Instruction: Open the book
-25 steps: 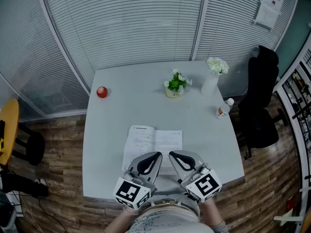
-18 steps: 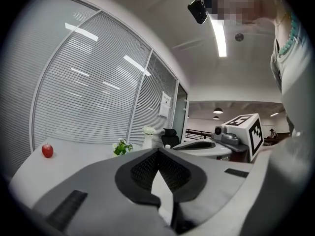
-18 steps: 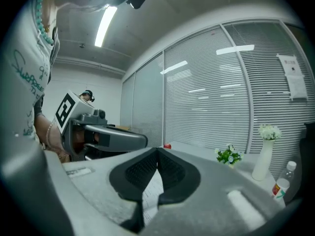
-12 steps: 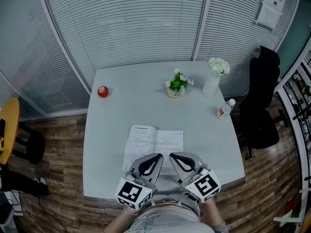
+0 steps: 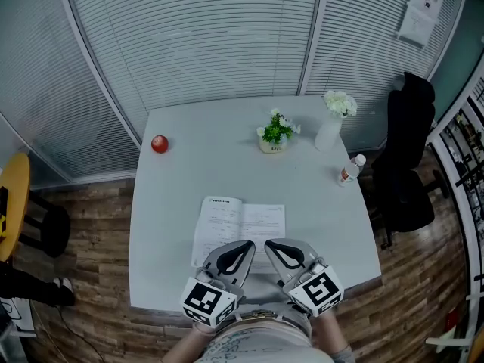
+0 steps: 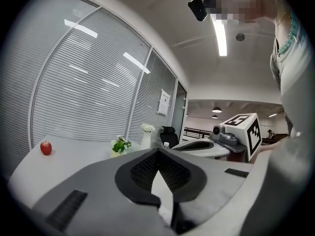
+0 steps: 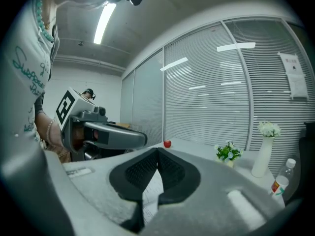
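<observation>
- Lying open and flat, the white book with printed pages (image 5: 238, 219) sits just ahead of both tongs, with its near edge under their tips.
- Left gripper (image 5: 246, 243): the grey jaws are closed tip to tip with nothing between them. Through the gap behind the tips, only a strip of page shows below.
- Right gripper (image 5: 269, 243): the same, jaws brought together and empty. It sits just beside the left one, with both tips aimed at the book's lower middle.
- I cannot tell whether either tip touches the paper.
- White square table (image 5: 189, 180) carries the book, and the tongs hang over its near edge.
- Small red apple (image 5: 159, 144) is far ahead and to the left of the left gripper.
- Small green potted plant with pale flowers (image 5: 276, 131) is ahead of the right gripper, well beyond the book.
- Tall white vase of white flowers (image 5: 331, 124) is further right of the plant.
- Clear plastic bottle with a red label (image 5: 349, 169) is near the table's right edge, ahead and right of the right gripper.
</observation>
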`<state>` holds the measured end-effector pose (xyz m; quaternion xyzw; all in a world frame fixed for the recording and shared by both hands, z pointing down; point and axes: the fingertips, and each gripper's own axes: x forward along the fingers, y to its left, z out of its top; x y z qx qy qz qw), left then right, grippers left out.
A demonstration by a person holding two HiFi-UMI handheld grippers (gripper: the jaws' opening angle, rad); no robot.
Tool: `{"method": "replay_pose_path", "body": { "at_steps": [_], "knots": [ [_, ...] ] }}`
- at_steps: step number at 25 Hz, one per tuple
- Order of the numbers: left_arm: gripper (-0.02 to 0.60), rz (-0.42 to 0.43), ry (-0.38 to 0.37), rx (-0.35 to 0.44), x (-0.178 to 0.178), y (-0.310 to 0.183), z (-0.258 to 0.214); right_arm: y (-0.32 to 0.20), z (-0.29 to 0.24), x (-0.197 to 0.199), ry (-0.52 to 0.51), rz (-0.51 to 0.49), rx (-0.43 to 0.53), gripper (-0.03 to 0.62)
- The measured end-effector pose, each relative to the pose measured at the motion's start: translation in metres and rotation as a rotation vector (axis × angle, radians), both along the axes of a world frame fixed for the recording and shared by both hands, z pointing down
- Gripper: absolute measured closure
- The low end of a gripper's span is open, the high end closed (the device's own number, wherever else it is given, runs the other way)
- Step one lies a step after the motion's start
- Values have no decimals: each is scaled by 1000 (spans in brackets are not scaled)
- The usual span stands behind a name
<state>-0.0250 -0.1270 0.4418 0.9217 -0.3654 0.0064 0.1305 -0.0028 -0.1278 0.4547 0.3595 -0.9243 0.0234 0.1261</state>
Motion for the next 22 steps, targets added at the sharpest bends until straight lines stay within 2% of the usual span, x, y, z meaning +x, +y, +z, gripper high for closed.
{"method": "replay_pose_path", "body": {
  "at_steps": [13, 22],
  "knots": [
    [583, 26, -12, 12, 7, 5, -4, 5, -1, -5, 3, -21, -22, 590],
    [583, 38, -10, 12, 9, 5, -4, 1, -2, -1, 3, 1, -16, 591]
  ]
}}
